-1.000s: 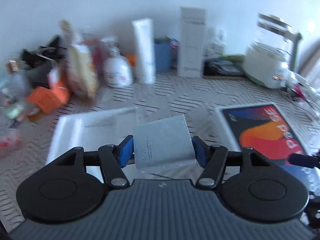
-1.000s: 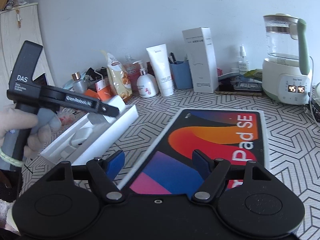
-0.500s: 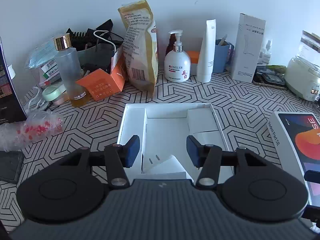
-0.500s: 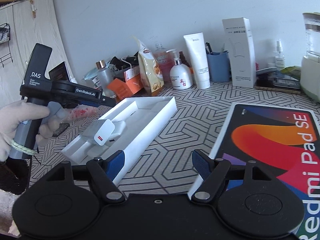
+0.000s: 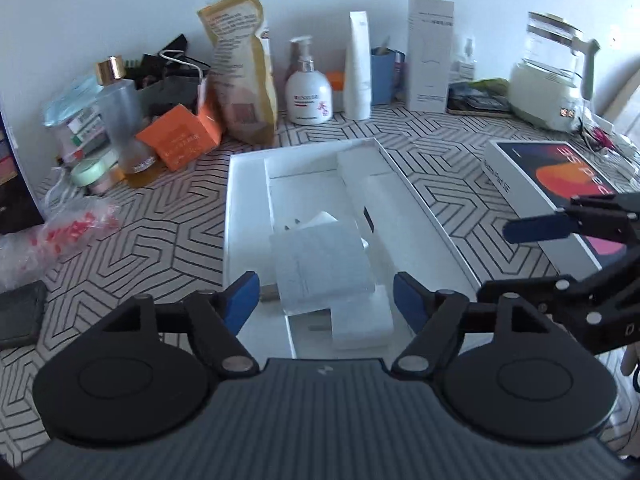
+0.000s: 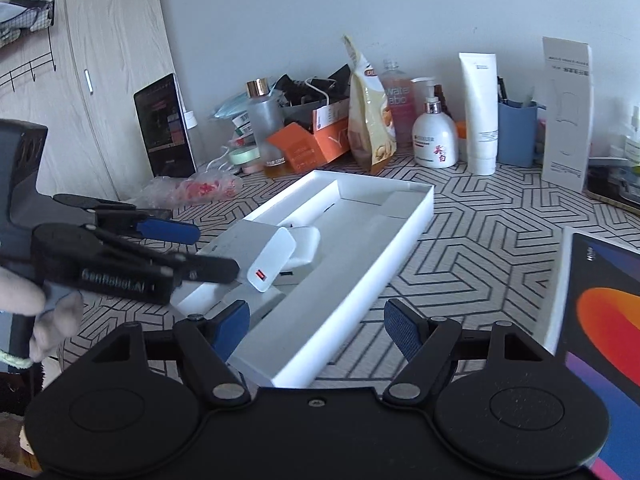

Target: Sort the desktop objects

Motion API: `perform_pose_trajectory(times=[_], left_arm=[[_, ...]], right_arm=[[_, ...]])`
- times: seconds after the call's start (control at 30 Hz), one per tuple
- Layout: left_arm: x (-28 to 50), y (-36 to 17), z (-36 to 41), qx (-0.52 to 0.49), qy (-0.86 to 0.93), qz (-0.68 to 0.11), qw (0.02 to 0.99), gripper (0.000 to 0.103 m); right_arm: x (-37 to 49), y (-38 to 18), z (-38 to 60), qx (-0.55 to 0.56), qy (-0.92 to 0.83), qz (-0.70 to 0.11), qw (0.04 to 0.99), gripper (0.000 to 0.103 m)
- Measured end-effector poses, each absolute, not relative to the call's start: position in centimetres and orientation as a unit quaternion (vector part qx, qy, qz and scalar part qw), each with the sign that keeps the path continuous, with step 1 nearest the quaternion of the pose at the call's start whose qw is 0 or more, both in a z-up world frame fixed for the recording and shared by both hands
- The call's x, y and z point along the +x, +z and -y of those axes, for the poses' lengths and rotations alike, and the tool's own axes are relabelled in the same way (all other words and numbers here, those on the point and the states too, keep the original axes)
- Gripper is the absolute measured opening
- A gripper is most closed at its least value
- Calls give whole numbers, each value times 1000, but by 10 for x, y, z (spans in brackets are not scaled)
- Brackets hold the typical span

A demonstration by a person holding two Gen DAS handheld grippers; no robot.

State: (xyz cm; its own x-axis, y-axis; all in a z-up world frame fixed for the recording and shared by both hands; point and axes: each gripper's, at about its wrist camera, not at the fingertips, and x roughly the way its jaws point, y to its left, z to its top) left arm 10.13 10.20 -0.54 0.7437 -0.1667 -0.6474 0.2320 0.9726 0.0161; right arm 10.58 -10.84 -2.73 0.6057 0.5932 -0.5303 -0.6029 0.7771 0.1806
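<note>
Left tool: fingers spread, empty, above grey booklet in white tray. Right tool: spread, empty; only its view shows charger USB port.

You have an open white tray box lying flat on the patterned desktop, its long axis running away from you, with moulded compartments inside. A pale grey booklet lies tilted across its near end, resting partly on a white charger block whose face shows a small red port; whether the booklet sits fully inside the compartment cannot be told. To the right, well apart from the tray, the tablet box lid lies flat, printed side up in orange, red and dark blue.
</note>
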Motion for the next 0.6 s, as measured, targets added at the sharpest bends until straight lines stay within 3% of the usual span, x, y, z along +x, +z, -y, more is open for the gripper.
perform_pose_trajectory(times=[0.6], left_arm=[[185, -23, -91, 39, -125, -379, 916, 74]], right_arm=[[108, -28, 138, 80, 320, -297, 896, 79]])
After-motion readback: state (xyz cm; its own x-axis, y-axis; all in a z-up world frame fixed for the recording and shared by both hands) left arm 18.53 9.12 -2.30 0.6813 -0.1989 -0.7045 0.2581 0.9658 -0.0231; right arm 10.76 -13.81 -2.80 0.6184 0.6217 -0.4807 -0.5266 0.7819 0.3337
